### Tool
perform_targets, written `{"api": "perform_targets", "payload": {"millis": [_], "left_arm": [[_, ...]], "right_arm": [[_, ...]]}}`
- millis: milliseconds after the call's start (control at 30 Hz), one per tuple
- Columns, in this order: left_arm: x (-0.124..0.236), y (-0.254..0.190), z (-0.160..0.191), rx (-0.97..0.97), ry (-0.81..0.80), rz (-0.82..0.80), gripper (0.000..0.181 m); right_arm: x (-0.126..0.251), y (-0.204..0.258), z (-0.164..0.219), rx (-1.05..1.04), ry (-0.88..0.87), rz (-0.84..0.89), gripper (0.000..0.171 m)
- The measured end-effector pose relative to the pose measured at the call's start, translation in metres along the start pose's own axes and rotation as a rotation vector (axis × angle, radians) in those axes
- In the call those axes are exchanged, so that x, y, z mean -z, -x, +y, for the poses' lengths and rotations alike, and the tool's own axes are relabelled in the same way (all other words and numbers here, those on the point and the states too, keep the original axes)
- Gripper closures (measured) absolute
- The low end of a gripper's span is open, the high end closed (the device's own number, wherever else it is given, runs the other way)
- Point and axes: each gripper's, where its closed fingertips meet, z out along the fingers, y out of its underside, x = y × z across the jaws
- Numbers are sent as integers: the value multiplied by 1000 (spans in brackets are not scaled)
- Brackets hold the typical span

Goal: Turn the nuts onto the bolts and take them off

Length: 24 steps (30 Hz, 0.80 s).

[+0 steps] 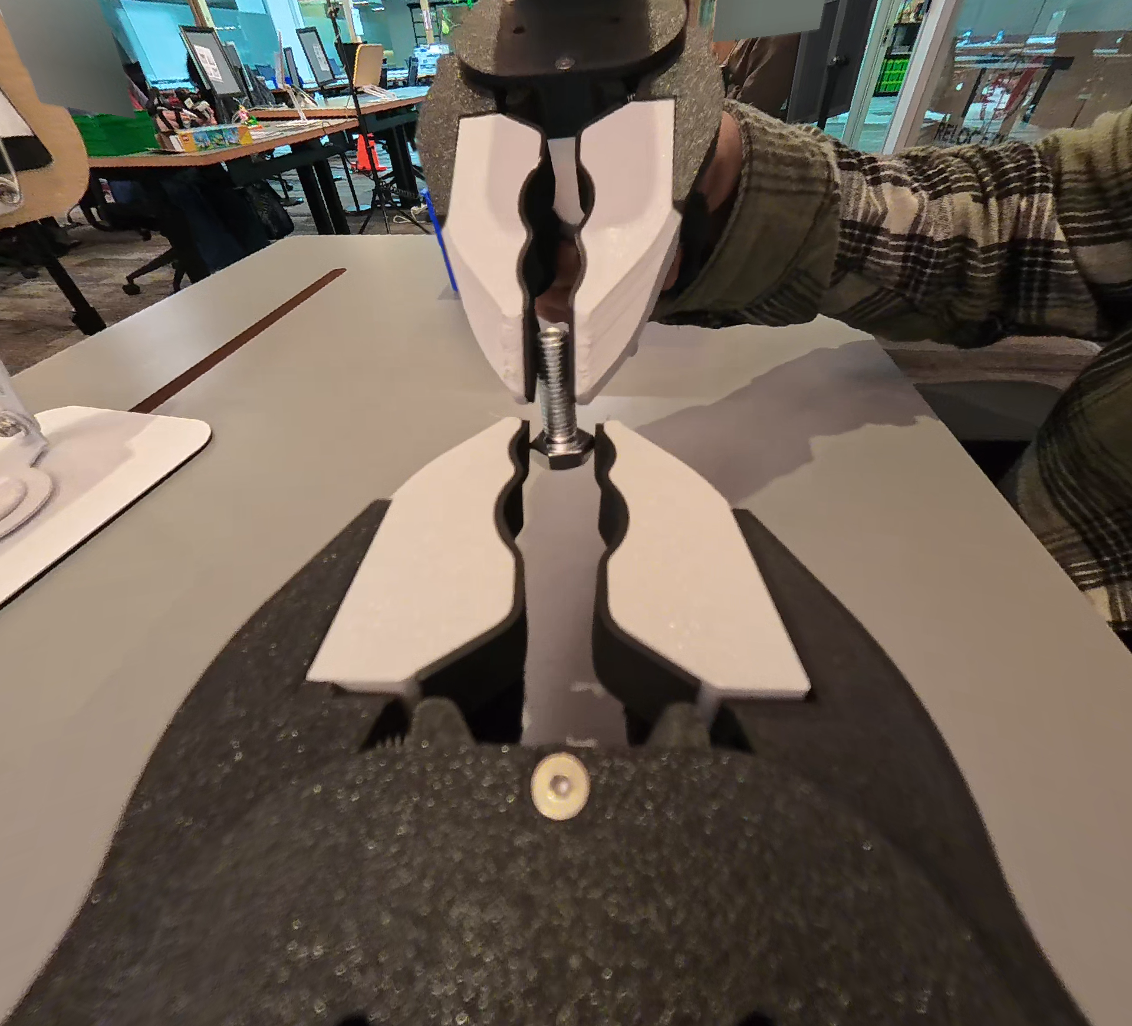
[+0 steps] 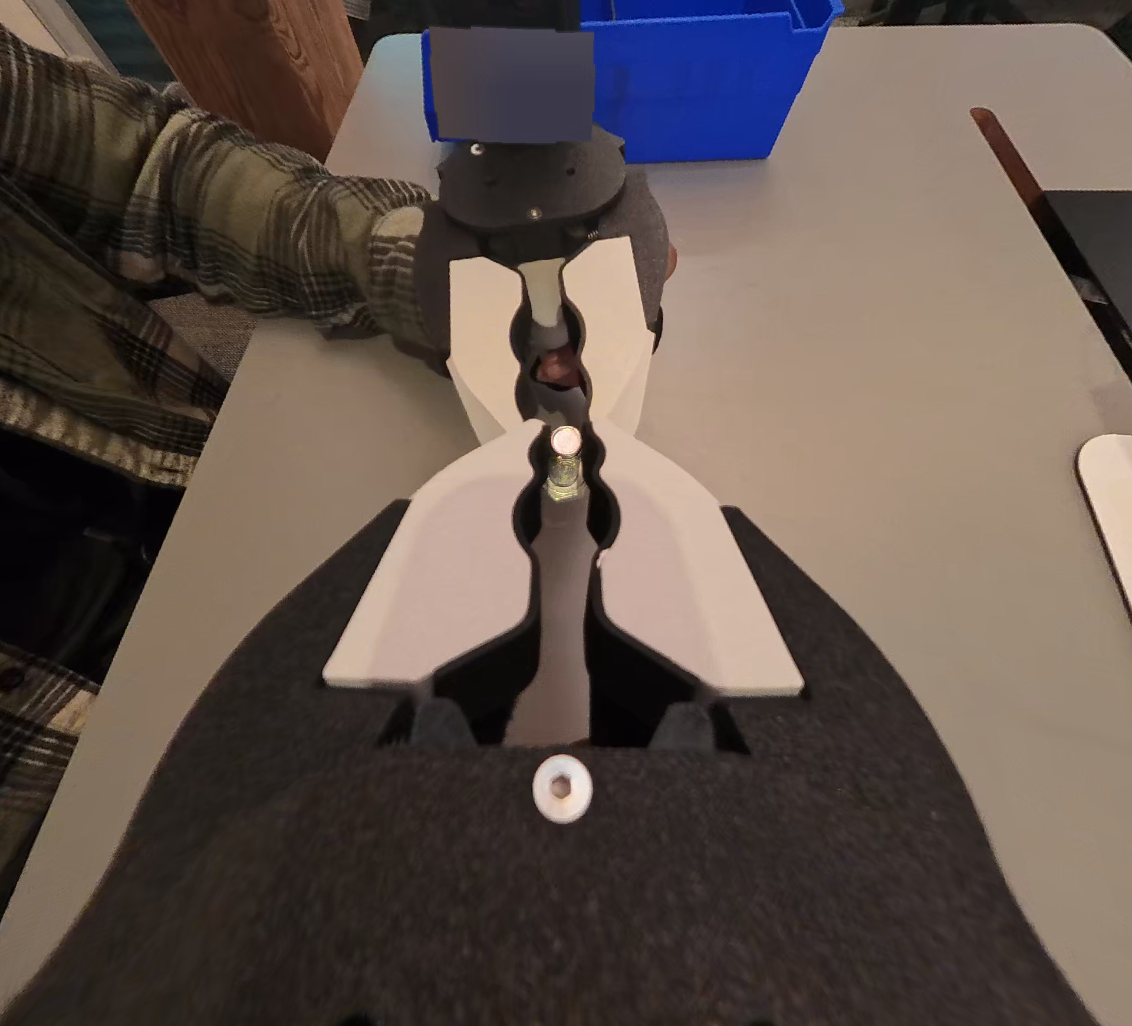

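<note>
Here, in the left wrist view, the left gripper [image 1: 560,436] pinches the hex head of a bolt [image 1: 556,384] at its fingertips above the table [image 1: 306,384]. In the right wrist view, the right gripper [image 2: 563,436] grips the bolt's threaded shank between nearly closed fingers [image 2: 490,506].

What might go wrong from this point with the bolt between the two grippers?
The bolt stands upright, and only the fingertips of the left gripper appear to pinch its hex end. It may twist out or topple. The right gripper surrounds the threaded shank just above, so the two sets of fingertips could collide.
</note>
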Motion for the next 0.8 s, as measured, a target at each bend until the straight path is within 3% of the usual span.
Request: {"api": "perform_targets", "payload": {"millis": [167, 467, 600, 700, 800], "left_arm": [[-2, 2, 2, 3, 14, -17, 154], [-1, 0, 2, -22, 24, -28, 162], [7, 11, -5, 33, -40, -77, 162], [20, 27, -11, 73, -95, -147, 162], [27, 37, -15, 80, -120, -207, 162]], "right_arm": [[2, 0, -5, 1, -21, -7, 162], [1, 1, -4, 6, -27, -13, 162], [20, -5, -11, -9, -141, 62, 142], [27, 4, 24, -83, -109, 126, 138], [13, 20, 84, -137, 74, 155, 136]]}}
